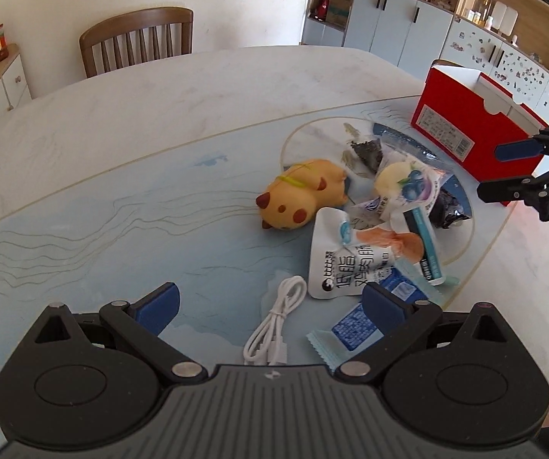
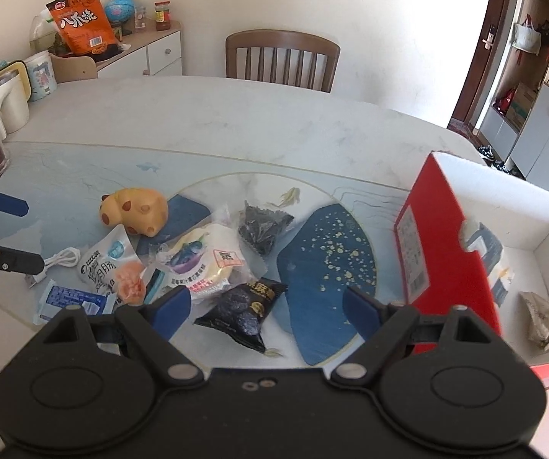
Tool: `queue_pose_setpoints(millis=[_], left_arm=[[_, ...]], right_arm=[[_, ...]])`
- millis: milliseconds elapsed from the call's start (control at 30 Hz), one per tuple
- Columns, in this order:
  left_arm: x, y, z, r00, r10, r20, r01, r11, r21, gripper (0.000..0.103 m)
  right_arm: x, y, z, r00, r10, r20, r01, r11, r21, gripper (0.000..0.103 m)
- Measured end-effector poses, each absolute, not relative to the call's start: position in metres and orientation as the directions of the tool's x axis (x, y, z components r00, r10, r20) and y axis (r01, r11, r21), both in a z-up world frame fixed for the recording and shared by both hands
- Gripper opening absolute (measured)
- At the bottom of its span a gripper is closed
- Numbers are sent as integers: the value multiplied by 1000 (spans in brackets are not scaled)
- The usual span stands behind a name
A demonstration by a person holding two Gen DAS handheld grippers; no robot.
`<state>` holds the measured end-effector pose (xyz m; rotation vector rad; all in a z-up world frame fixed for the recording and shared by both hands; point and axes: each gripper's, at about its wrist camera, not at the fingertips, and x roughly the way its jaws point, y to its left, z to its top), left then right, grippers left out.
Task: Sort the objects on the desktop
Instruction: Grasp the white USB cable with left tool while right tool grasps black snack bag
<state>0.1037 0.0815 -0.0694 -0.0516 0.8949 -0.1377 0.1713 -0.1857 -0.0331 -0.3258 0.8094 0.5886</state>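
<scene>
Both tongs are wide apart, holding nothing: left tongs over the cable, right tongs over the black packet, red box just beside them.

Left gripper wide open; right gripper wide open, empty.

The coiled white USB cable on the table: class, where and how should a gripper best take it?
Probably grip the coiled white USB cable across its bundled middle, coming from above with the fingers either side: it lies flat in a long narrow loop, so the strands pinch together there.
</scene>
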Motion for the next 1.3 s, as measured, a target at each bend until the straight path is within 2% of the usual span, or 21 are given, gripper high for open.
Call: queue_pose_setpoints(millis=[300, 400, 533, 700, 767, 933, 1033, 1300], left_arm=[[110, 85, -86, 609, -128, -783, 99, 991, -85, 101], [110, 85, -88, 613, -120, -781, 96, 992, -78, 96], [110, 83, -89, 614, -118, -781, 103, 992, -68, 95], [110, 80, -92, 606, -125, -785, 117, 991, -68, 85], [110, 79, -94, 600, -130, -790, 122, 990, -71, 81], [109, 77, -98, 593, -136, -793, 129, 989, -73, 74], [108, 76, -99, 598, -135, -790, 133, 989, -68, 71], [103, 62, -99, 608, -108, -786, 166, 986, -7, 48]], right_arm=[[179, -171, -60, 524, 327, -787, -589, 806, -58, 84], [182, -171, -65, 515, 319, -796, -577, 815, -47, 83], [185, -168, -72, 511, 301, -805, -574, 816, -60, 81], [191, -165, -81, 508, 275, -816, -565, 822, -74, 79], [194, -166, -84, 507, 261, -821, -557, 826, -81, 70], [199, -169, -88, 495, 249, -832, -549, 832, -77, 59], [199, -169, -89, 493, 253, -832, -554, 829, -76, 57], [197, -169, -89, 496, 266, -827, -565, 822, -74, 54]])
